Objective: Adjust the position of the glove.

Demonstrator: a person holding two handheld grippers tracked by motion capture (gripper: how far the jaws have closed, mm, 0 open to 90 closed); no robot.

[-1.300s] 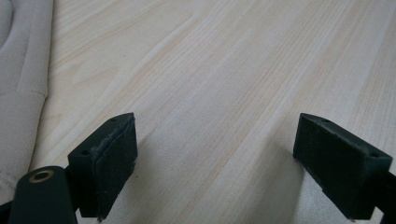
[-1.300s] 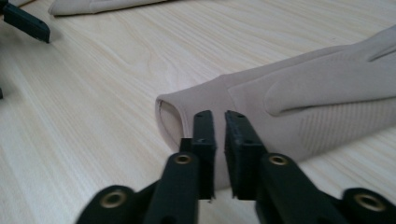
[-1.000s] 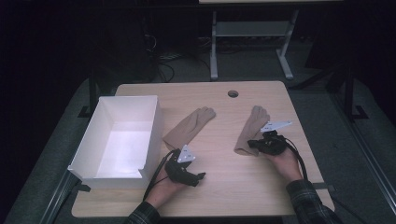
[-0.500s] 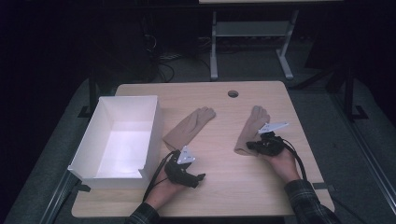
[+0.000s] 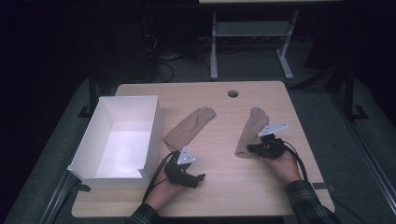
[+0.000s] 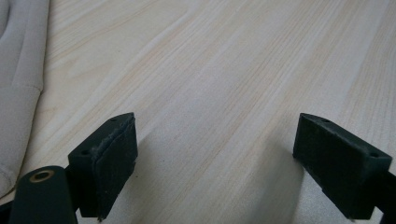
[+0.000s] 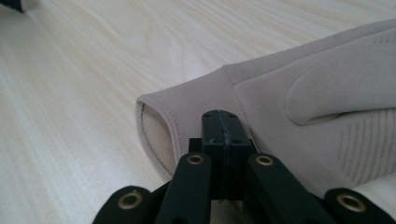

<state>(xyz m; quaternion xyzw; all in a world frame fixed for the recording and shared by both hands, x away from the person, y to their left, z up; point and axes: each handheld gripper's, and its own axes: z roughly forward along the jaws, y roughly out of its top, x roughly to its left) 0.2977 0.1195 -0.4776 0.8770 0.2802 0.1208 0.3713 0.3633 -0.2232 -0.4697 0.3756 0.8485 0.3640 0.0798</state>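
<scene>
Two beige gloves lie flat on the wooden table (image 5: 219, 191). The left glove (image 5: 189, 126) (image 6: 18, 70) lies beside the white box. My left gripper (image 5: 198, 178) (image 6: 210, 140) rests low over bare wood just in front of that glove, open, with nothing between its jaws. The right glove (image 5: 252, 128) (image 7: 327, 93) points away from me. My right gripper (image 5: 250, 149) (image 7: 223, 126) is at its open cuff, shut, pads pressed together with no fabric visible between them. Whether the tips touch the cuff I cannot tell.
An empty white box (image 5: 154, 121) stands at the table's left side, close to my left hand. A round cable hole (image 5: 232, 93) sits near the far edge. Bare wood lies between the gloves and along the front edge. Beyond the table are dark floor and a desk frame (image 5: 215, 51).
</scene>
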